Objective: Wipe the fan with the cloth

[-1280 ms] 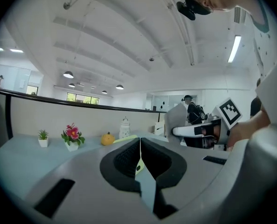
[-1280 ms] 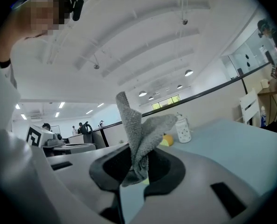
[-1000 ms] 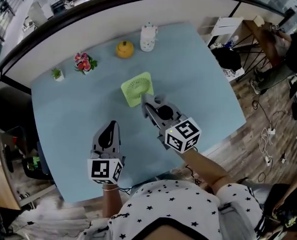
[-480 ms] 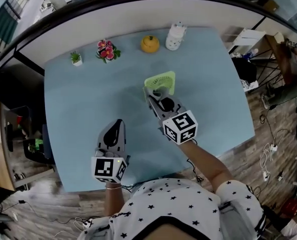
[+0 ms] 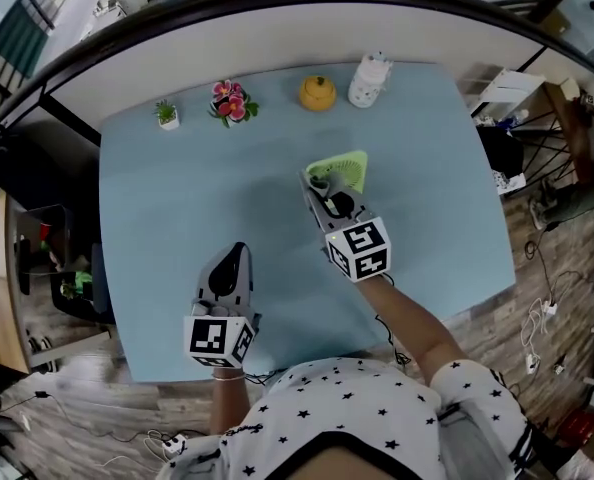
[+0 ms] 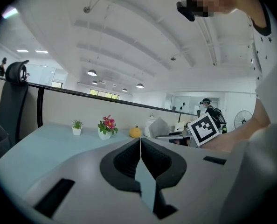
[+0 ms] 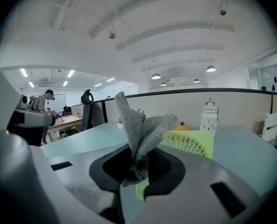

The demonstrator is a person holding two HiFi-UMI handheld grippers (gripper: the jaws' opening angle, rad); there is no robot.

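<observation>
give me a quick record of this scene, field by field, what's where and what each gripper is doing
table: light blue
fan: green, mid-table, just ahead of the right gripper
cloth: grey, bunched, sticking up from the jaws
right gripper: shut on cloth, at the fan's near edge
cloth touching fan: cannot tell
left gripper: shut, empty, apart from the fan
back row, left to right: small plant, flowers, orange ornament, white jar

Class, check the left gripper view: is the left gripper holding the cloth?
No, the left gripper has its jaws shut together with nothing between them; the cloth is pinched in the right gripper.
</observation>
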